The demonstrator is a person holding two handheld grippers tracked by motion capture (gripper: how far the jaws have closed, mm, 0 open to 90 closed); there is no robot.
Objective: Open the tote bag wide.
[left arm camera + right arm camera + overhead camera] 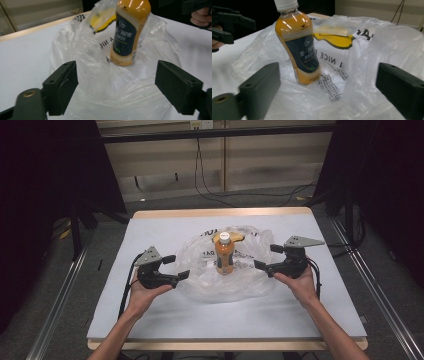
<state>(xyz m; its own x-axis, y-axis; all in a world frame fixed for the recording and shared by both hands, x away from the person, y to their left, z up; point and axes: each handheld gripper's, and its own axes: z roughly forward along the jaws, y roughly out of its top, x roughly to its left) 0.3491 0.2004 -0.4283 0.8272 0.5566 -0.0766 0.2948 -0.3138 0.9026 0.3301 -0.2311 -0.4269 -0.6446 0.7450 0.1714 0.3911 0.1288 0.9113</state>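
At the centre of the high view, an orange drink bottle with a white cap and dark label [225,254] stands upright on a crumpled clear plastic bag printed with black lettering and a yellow banana picture [227,282], which is spread over my white-topped desk [165,315].

My left tool [176,268] sits at centre left of that view, its jaws wide apart and pointing toward the bag's left edge with nothing gripped between them. My right tool [267,257] mirrors it at centre right, jaws likewise spread and empty, aimed at the bag's right edge. Both are held in my hands, and my bare forearms come up from the bottom of the frame. Each tool carries a grey three-cornered plate on top.

In the left gripper view, the bottle [128,32] rises in the upper middle, tilted in the frame, with the bag [112,92] bunched across the space between my two black jaws at the lower left and lower right; the pads do not press on the plastic. My other hand shows at the upper right corner.

In the right gripper view, the bottle [298,47] stands left of centre, its cap at the top edge, the banana print behind it and the bag [372,50] billowing to the right. My left tool [235,28] shows at the upper left.
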